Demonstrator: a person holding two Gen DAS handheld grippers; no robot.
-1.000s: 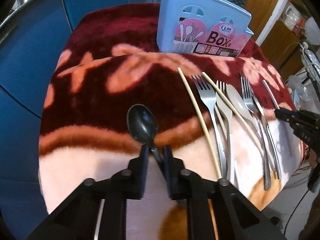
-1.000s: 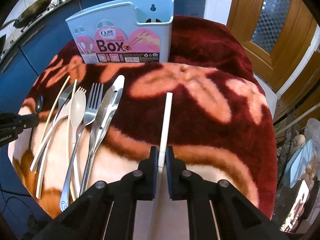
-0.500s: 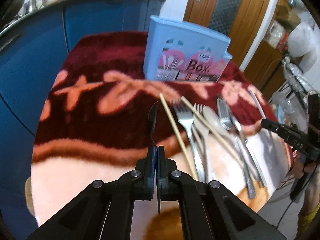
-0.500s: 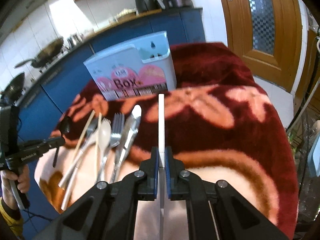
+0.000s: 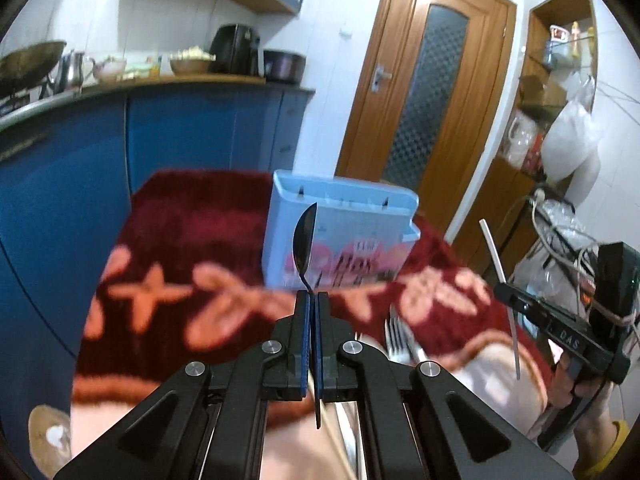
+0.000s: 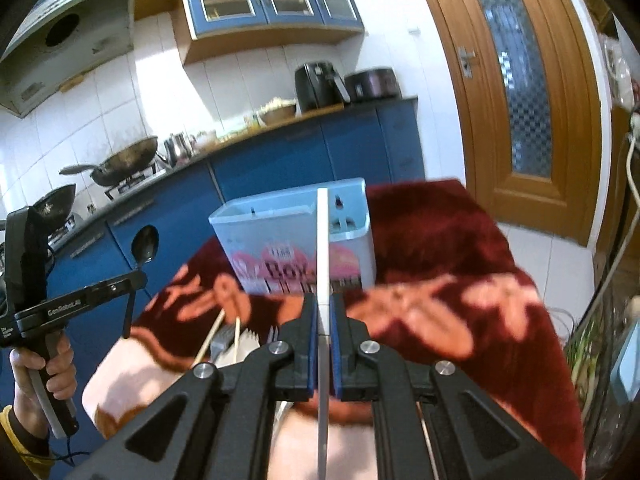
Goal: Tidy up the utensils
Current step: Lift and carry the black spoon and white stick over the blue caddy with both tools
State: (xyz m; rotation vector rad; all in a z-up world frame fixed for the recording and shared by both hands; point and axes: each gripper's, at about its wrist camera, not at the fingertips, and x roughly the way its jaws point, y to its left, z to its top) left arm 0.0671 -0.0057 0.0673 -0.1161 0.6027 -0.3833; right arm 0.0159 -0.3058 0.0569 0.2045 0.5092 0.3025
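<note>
My left gripper [image 5: 311, 300] is shut on a black spoon [image 5: 304, 236], held upright and edge-on in the air in front of the light blue utensil box [image 5: 344, 236]. My right gripper [image 6: 323, 304] is shut on a white chopstick [image 6: 322, 240], held upright before the same box [image 6: 296, 240]. The left gripper with the spoon [image 6: 145, 245] shows at the left of the right wrist view. The right gripper with the chopstick [image 5: 494, 252] shows at the right of the left wrist view. Both are lifted above the table.
Forks [image 5: 400, 340], a pale spoon [image 6: 244, 346] and wooden chopsticks [image 6: 210, 338] lie on the red flowered blanket [image 6: 460, 264] below the grippers. Blue kitchen cabinets [image 5: 180, 136] stand behind the table, a wooden door [image 5: 432, 80] to the right.
Both grippers have lifted and tilted up off the blanket, carrying the black spoon and the white chopstick. The left jaws closed on the spoon handle during the first half second.
</note>
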